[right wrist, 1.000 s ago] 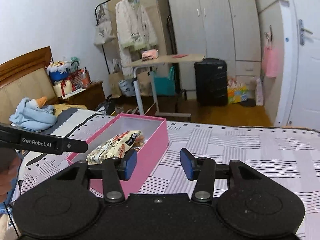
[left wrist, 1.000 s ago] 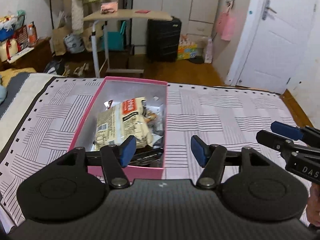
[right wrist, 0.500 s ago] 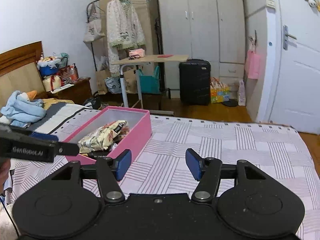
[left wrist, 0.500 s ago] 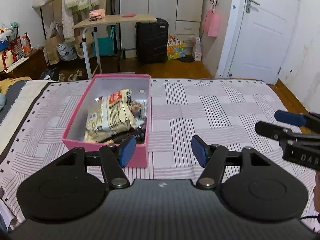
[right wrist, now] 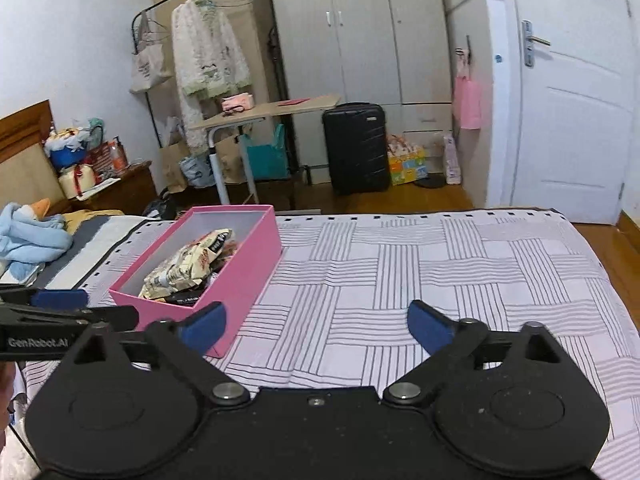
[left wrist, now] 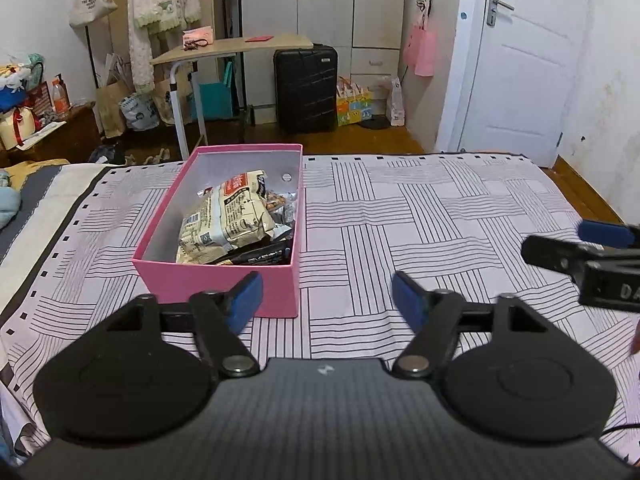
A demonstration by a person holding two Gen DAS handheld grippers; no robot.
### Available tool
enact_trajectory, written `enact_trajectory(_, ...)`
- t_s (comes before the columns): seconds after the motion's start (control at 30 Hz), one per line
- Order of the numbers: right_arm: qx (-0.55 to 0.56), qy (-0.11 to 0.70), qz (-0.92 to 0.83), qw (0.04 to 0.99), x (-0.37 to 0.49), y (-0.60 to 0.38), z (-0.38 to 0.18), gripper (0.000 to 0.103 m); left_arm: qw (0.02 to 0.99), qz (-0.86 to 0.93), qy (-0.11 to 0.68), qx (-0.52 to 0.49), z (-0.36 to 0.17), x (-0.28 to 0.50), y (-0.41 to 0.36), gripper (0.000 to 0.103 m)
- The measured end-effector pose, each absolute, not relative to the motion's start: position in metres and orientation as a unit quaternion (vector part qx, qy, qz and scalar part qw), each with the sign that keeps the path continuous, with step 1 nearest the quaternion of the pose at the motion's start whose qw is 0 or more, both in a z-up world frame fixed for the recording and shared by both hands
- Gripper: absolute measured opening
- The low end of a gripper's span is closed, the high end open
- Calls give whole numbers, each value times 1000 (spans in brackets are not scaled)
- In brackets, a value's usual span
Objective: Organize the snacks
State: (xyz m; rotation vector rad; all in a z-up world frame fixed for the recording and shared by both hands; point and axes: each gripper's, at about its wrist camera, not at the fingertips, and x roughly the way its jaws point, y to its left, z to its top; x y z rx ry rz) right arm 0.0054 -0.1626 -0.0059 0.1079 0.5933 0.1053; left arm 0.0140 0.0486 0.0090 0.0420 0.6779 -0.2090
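Note:
A pink box (left wrist: 208, 276) (right wrist: 256, 256) stands on the striped bed cover, left of centre. In it lie a cream snack packet (left wrist: 228, 216) (right wrist: 180, 268) and several darker wrappers. My left gripper (left wrist: 326, 298) hovers just short of the box's near right corner, its jaws opening with nothing between them. My right gripper (right wrist: 316, 322) hangs over bare bed cover to the right of the box, its jaws opening wide and empty. Each gripper shows at the edge of the other's view: the right one (left wrist: 576, 248), the left one (right wrist: 80, 312).
The striped bed cover (left wrist: 440, 220) stretches right of the box to the bed's edge. A blue blanket (right wrist: 28, 236) lies at the bed's head. Beyond the foot stand a rolling table (left wrist: 232, 46), a black suitcase (left wrist: 306, 88) and a white door (left wrist: 528, 68).
Both grippers have pulled back from the box, which now sits farther off and smaller. Both sets of jaws have spread wider, the right one most.

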Motion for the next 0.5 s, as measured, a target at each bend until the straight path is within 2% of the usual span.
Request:
enact_trajectory(0.13,34,313,23,949,1,-157,-9,101,942,-91,322,15,9,10,51,96)
enact_trajectory(0.3,4,320,-1,947,-2,-153,-11,102,944,-84,317,22,9,7,50,103)
enact_trajectory(0.5,-16,348,-22,937,-9,-153,-11,102,937,-81,338,45,5,6,43,103)
